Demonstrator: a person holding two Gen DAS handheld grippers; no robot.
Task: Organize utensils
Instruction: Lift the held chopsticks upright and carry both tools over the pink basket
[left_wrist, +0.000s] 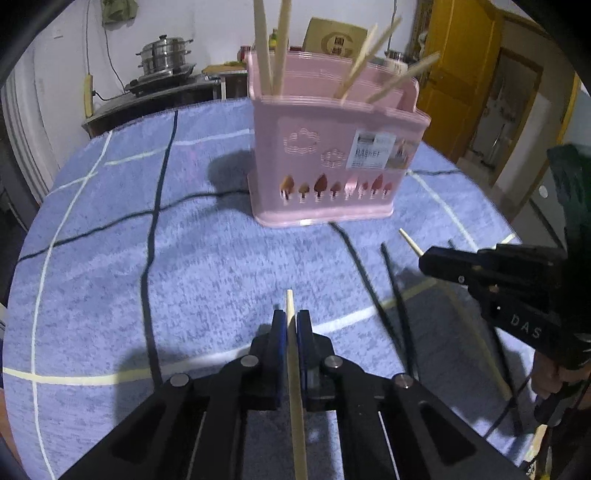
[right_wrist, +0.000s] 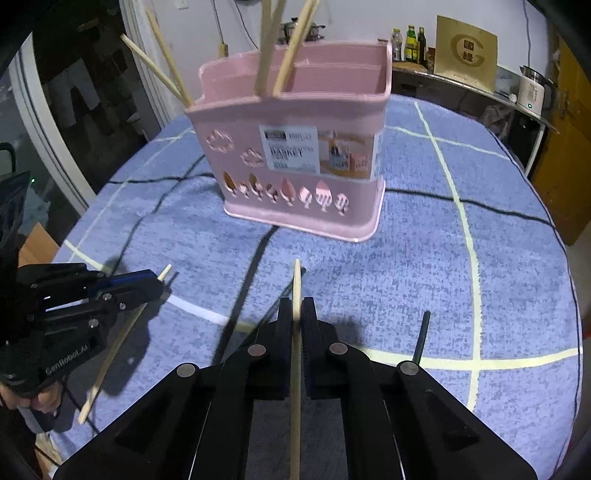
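Mid-task. Pink utensil basket (left_wrist: 332, 147) stands near the far edge of the blue plaid counter (left_wrist: 147, 277), four wooden chopsticks (left_wrist: 264, 48) already upright in it. Left gripper (left_wrist: 291, 325) jaws pinch a wooden chopstick (left_wrist: 295, 387); right gripper (right_wrist: 296, 314) jaws pinch another wooden chopstick (right_wrist: 295, 369). Both are short of the basket. Black chopsticks (left_wrist: 397, 291) lie on the near right part of the counter, seemingly left to collect.

steel steamer pot (left_wrist: 165, 54), cardboard box (right_wrist: 466, 51), bottles (right_wrist: 410, 43)
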